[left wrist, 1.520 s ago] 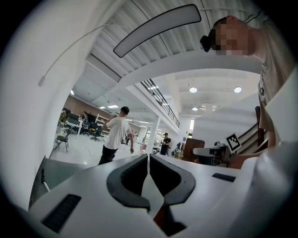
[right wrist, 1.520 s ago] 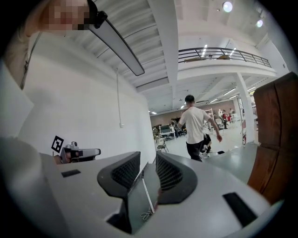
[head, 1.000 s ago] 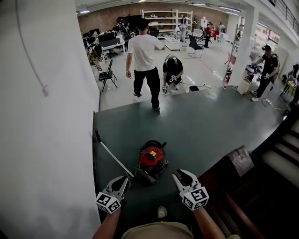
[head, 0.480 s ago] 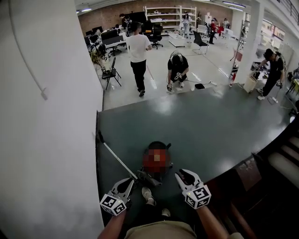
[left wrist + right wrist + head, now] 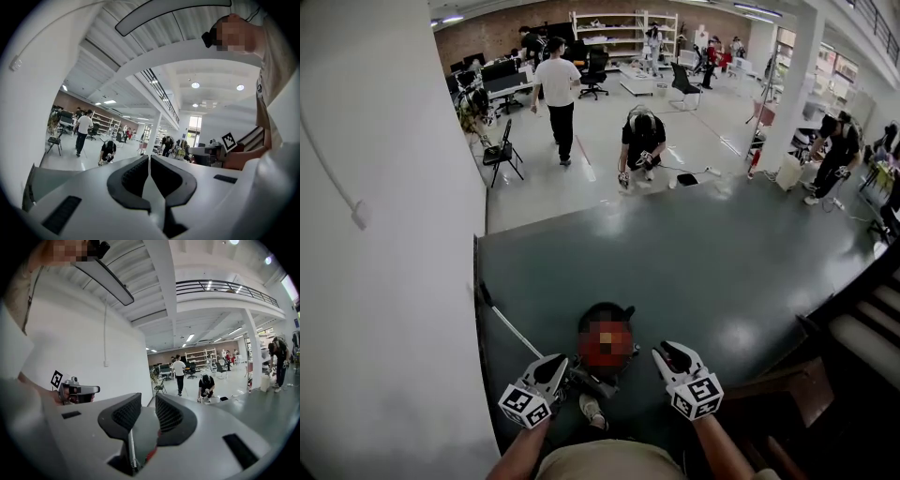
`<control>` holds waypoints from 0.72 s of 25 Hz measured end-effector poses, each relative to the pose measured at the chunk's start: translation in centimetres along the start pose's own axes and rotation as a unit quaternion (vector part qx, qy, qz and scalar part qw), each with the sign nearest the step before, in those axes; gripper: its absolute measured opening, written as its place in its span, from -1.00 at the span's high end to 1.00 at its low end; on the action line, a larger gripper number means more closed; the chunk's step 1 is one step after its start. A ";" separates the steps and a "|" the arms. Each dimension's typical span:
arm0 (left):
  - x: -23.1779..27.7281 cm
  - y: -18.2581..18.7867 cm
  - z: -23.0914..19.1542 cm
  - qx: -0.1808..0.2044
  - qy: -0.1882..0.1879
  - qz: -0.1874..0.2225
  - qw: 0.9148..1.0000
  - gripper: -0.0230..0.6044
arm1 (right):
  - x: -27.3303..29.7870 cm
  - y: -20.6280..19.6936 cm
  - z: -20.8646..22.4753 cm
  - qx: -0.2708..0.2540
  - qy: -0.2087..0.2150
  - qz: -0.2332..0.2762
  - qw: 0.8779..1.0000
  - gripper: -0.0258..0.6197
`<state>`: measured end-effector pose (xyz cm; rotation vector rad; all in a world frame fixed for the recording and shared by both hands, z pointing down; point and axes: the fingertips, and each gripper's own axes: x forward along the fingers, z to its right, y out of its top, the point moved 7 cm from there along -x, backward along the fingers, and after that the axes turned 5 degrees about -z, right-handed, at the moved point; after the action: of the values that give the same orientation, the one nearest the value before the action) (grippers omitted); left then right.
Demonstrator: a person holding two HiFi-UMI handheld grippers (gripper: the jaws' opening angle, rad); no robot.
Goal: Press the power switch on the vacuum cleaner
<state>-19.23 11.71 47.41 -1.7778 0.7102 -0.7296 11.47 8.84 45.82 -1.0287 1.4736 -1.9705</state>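
Vacuum cleaner (image 5: 607, 314), on dark floor (image 5: 703, 272) just ahead between my grippers: left gripper (image 5: 549, 366) jaws together, right gripper (image 5: 667, 355) jaws apart, empty; best pressed, I judge, by lowering one closed tip squarely onto its switch, not yet discernible.

Head view looks down; all three views share the crouching person (image 5: 639, 141).

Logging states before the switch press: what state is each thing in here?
left gripper: shut, empty.
right gripper: jaws apart, empty.
vacuum cleaner: standing on the floor, untouched; on or off unclear.
wand: stretched along the floor toward the wall.
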 end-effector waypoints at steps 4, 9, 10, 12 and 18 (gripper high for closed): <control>3.2 0.9 -4.4 -0.007 -0.017 -0.004 1.000 0.91 | 5.0 1.9 1.9 -0.006 -0.017 0.002 1.000 0.61; 5.7 2.2 -8.7 -0.002 -0.041 -0.006 0.999 0.91 | 10.2 2.8 3.2 -0.010 -0.032 -0.002 0.999 0.61; 6.1 2.3 -9.5 -0.002 -0.043 -0.005 0.999 0.91 | 10.9 2.7 3.5 -0.012 -0.034 -0.003 0.999 0.61; 6.9 2.4 -11.4 -0.003 -0.040 -0.008 0.999 0.91 | 12.4 2.4 3.9 -0.010 -0.040 -0.006 0.999 0.61; 9.0 0.7 -15.0 -0.025 -0.035 -0.026 0.999 0.91 | 15.3 -0.5 5.3 0.001 -0.044 -0.041 0.998 0.61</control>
<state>-24.88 -4.14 52.18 -1.8647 0.6424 -0.6864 6.42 -5.52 51.41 -1.1769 1.4019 -1.9566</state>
